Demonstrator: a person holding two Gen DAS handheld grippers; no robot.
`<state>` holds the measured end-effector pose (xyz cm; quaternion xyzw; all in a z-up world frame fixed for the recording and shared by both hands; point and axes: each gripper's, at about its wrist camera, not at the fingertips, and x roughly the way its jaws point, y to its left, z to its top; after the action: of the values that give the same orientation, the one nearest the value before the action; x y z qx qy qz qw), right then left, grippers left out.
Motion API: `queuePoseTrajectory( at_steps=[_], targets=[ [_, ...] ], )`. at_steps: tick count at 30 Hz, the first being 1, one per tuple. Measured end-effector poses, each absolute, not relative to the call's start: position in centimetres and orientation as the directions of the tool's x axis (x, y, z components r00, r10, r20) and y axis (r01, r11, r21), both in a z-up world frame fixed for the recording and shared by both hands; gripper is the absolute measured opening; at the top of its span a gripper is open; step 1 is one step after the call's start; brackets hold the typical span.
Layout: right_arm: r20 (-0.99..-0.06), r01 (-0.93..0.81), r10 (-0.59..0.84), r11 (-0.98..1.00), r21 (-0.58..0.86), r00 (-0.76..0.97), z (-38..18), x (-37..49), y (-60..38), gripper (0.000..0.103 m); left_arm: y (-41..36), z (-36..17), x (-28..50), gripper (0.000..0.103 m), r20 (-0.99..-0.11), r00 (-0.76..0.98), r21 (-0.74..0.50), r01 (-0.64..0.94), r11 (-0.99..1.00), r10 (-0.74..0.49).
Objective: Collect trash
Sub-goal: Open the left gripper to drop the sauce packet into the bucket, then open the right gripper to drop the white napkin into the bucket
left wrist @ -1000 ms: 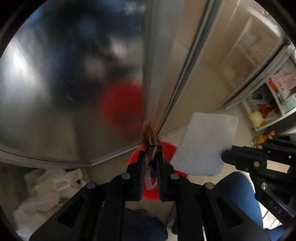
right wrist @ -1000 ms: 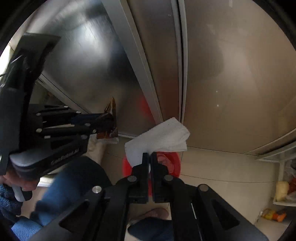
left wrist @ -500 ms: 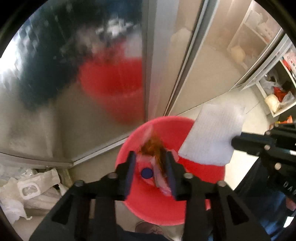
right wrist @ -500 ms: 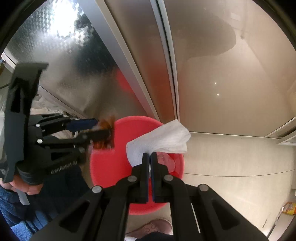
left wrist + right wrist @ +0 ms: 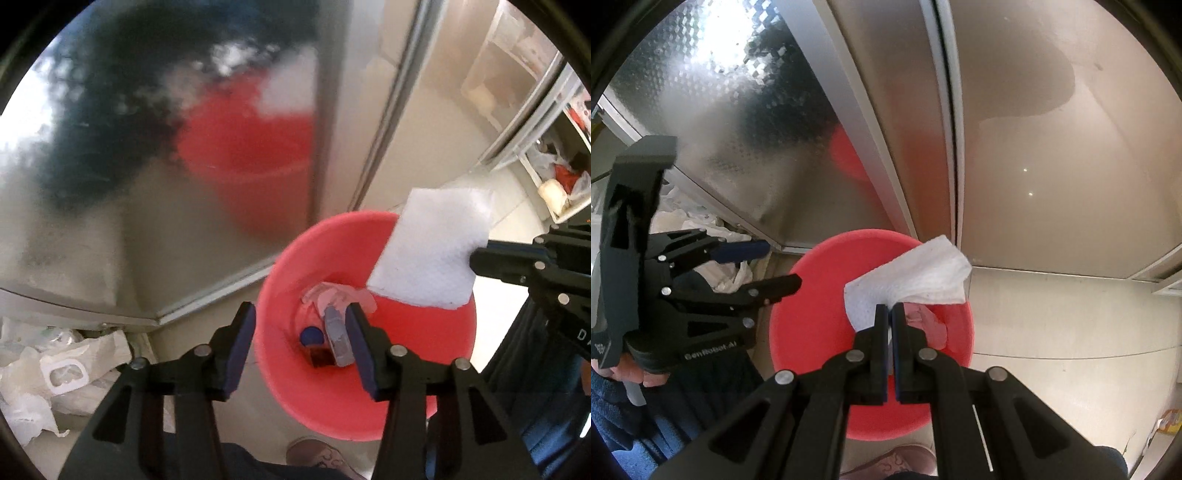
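over a red bucket on the floor beside a frosted sliding door, the left gripper has just been opening, its jaws parted with nothing between them. the right gripper is clamped on a white paper towel above the rim; wrappers and a blue cap lie inside the bucket.
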<state>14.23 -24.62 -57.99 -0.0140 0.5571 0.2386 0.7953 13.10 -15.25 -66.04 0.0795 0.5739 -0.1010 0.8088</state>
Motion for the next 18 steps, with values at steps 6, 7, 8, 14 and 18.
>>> queuePoseTrajectory(
  at_steps=[6,7,8,14,18],
  targets=[
    [-0.902,-0.429,0.366,0.870,0.245,0.227,-59.1,13.8,-23.6,0.001,-13.8,-65.4,13.0,0.064,-0.926,0.373,0.036,0.235,0.971,-0.056],
    [-0.904,-0.435,0.367,0.866,0.246,0.219,-59.3,13.8,-23.5,0.001,-13.3,-65.5,13.0,0.064,-0.926,0.373,0.037,0.226,0.973,-0.052],
    [-0.906,-0.442,0.367,0.862,0.247,0.210,-59.2,13.8,-24.1,0.001,-13.0,-65.6,13.0,0.064,-0.927,0.373,0.039,0.216,0.976,-0.046],
    [-0.919,-0.468,0.361,0.847,0.251,0.161,-60.7,14.1,-23.9,0.001,-12.3,-66.4,12.7,0.075,-0.933,0.358,0.039,0.213,0.976,-0.041],
    [-0.936,-0.504,0.317,0.840,0.202,0.152,-61.7,14.0,-23.7,0.001,-12.1,-66.7,12.7,0.082,-0.939,0.344,0.052,0.189,0.981,-0.017]
  ],
)
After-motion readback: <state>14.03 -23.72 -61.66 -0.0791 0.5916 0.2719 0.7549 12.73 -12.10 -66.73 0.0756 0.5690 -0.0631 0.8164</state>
